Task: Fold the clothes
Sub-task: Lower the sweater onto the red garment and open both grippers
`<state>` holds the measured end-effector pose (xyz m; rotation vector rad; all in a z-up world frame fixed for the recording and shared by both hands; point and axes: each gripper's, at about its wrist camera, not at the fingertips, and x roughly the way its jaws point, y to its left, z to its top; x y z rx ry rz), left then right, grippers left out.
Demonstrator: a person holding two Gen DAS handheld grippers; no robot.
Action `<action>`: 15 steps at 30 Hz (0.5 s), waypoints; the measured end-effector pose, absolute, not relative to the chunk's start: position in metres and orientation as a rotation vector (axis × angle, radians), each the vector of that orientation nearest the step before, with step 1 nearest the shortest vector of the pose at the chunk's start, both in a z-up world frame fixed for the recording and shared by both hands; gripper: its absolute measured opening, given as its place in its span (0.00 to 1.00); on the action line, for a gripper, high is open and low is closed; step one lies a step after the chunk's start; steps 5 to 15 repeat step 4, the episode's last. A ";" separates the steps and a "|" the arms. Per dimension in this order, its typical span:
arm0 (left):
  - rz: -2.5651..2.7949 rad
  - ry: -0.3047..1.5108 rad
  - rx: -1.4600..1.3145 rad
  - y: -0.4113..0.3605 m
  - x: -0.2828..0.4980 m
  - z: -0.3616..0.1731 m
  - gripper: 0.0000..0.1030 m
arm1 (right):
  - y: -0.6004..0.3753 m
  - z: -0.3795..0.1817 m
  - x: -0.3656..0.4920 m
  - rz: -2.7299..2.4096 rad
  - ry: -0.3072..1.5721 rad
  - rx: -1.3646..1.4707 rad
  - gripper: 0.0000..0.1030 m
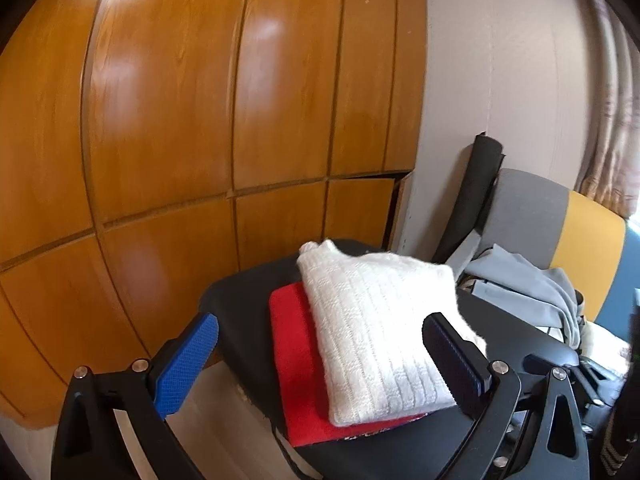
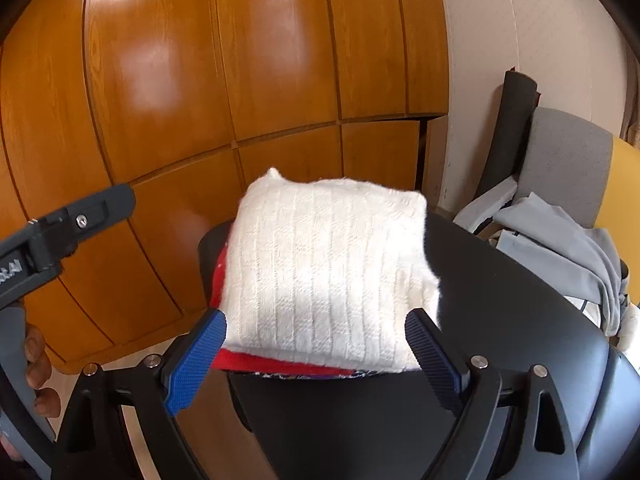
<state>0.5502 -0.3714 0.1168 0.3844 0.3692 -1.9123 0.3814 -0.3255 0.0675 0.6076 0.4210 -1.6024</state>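
Note:
A folded white knit sweater [image 1: 372,332] lies on top of a folded red garment [image 1: 296,356] on a black chair seat [image 1: 240,300]. My left gripper [image 1: 320,356] is open and empty, its fingers on either side of the stack and just short of it. In the right wrist view the white sweater [image 2: 328,272] covers most of the red garment [image 2: 256,362]. My right gripper [image 2: 316,356] is open and empty, at the near edge of the stack. The left gripper's body [image 2: 60,236] shows at the left of the right wrist view.
Wooden wardrobe doors [image 1: 200,120] fill the background. A grey and yellow chair [image 1: 560,224] with loose grey clothes [image 1: 528,284] stands at the right by a pale wall. A black rolled mat [image 2: 512,128] leans on that wall.

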 end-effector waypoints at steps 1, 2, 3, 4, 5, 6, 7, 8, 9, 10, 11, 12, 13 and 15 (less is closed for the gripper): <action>-1.908 0.356 0.389 -0.369 0.548 0.117 1.00 | -0.326 0.066 0.382 -1.599 0.425 0.611 0.91; -1.902 0.349 0.398 -0.368 0.546 0.116 0.99 | -0.327 0.065 0.382 -1.595 0.429 0.614 0.91; -1.896 0.344 0.403 -0.367 0.545 0.116 0.99 | -0.328 0.064 0.382 -1.593 0.432 0.616 0.91; -1.890 0.337 0.406 -0.366 0.543 0.115 0.99 | -0.328 0.063 0.382 -1.593 0.433 0.616 0.91; -1.890 0.337 0.406 -0.366 0.543 0.115 0.99 | -0.328 0.063 0.382 -1.593 0.433 0.616 0.91; -1.890 0.337 0.406 -0.366 0.543 0.115 0.99 | -0.328 0.063 0.382 -1.593 0.433 0.616 0.91; -1.890 0.337 0.406 -0.366 0.543 0.115 0.99 | -0.328 0.063 0.382 -1.593 0.433 0.616 0.91; -1.890 0.337 0.406 -0.366 0.543 0.115 0.99 | -0.328 0.063 0.382 -1.593 0.433 0.616 0.91; -1.890 0.337 0.406 -0.366 0.543 0.115 0.99 | -0.328 0.063 0.382 -1.593 0.433 0.616 0.91; -1.890 0.337 0.406 -0.366 0.543 0.115 0.99 | -0.328 0.063 0.382 -1.593 0.433 0.616 0.91; -1.890 0.337 0.406 -0.366 0.543 0.115 0.99 | -0.328 0.063 0.382 -1.593 0.433 0.616 0.91; -1.890 0.337 0.406 -0.366 0.543 0.115 0.99 | -0.328 0.063 0.382 -1.593 0.433 0.616 0.91; -1.890 0.337 0.406 -0.366 0.543 0.115 0.99 | -0.328 0.063 0.382 -1.593 0.433 0.616 0.91; -1.890 0.337 0.406 -0.366 0.543 0.115 0.99 | -0.328 0.063 0.382 -1.593 0.433 0.616 0.91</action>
